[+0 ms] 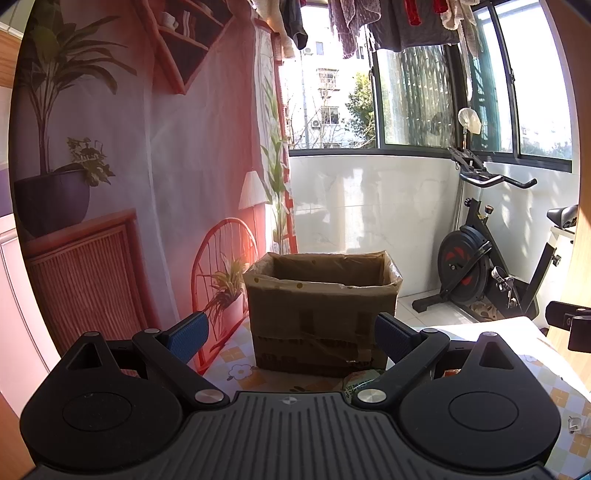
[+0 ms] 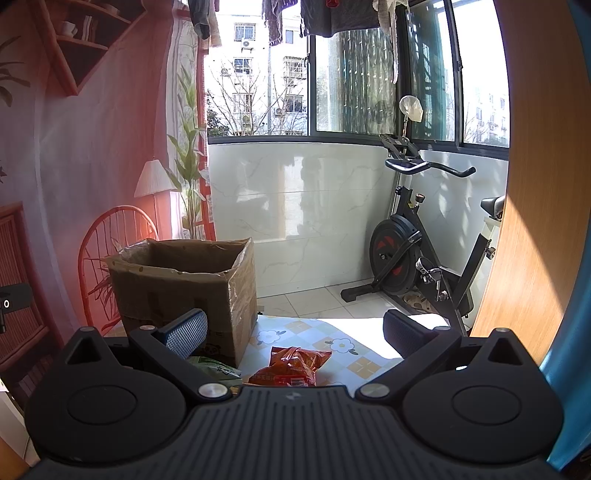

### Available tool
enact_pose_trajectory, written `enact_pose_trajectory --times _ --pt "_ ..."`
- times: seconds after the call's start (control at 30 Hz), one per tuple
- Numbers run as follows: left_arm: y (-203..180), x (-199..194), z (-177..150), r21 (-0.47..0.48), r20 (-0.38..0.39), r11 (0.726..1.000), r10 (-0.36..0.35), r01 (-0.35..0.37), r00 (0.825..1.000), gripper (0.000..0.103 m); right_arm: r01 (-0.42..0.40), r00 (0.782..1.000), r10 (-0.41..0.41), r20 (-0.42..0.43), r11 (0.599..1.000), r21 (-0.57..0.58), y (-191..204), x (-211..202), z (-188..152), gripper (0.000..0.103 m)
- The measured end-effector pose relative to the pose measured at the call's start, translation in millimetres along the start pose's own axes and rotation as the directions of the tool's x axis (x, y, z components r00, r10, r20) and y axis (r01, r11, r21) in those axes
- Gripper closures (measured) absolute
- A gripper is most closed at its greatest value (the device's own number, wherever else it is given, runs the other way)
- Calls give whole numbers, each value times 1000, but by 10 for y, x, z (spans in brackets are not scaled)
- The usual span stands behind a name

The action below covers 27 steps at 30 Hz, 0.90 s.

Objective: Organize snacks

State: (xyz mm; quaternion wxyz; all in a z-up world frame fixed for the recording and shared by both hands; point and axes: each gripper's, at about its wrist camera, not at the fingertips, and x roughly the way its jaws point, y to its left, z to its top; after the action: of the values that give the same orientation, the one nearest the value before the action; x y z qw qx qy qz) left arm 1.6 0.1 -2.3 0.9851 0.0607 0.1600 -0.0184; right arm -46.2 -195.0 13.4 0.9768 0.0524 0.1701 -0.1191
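Two claws, left [image 1: 290, 334] and right [image 2: 293, 332], hover released near the box [image 2: 184, 291]; red [image 2: 291, 365] and green [image 2: 216, 369] packets lie beside it.

An exercise bike [image 2: 413, 254] stands by the window [image 2: 258, 74], laundry [image 1: 388, 22] seemingly hung above.

Cardboard box [image 1: 319, 317]: tape print partly visible, unreadable.
Red snack bag [image 2: 291, 367]: printing too blurred to read.
Green snack bag [image 2: 218, 369]: illegible.
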Motion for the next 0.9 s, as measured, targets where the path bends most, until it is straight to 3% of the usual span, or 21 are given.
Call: enact_pose_trajectory --times 0.9 --pt "11 29 -3 -14 -16 1000 -23 23 1000 5 -5 1000 5 -9 1000 4 -44 10 -11 0"
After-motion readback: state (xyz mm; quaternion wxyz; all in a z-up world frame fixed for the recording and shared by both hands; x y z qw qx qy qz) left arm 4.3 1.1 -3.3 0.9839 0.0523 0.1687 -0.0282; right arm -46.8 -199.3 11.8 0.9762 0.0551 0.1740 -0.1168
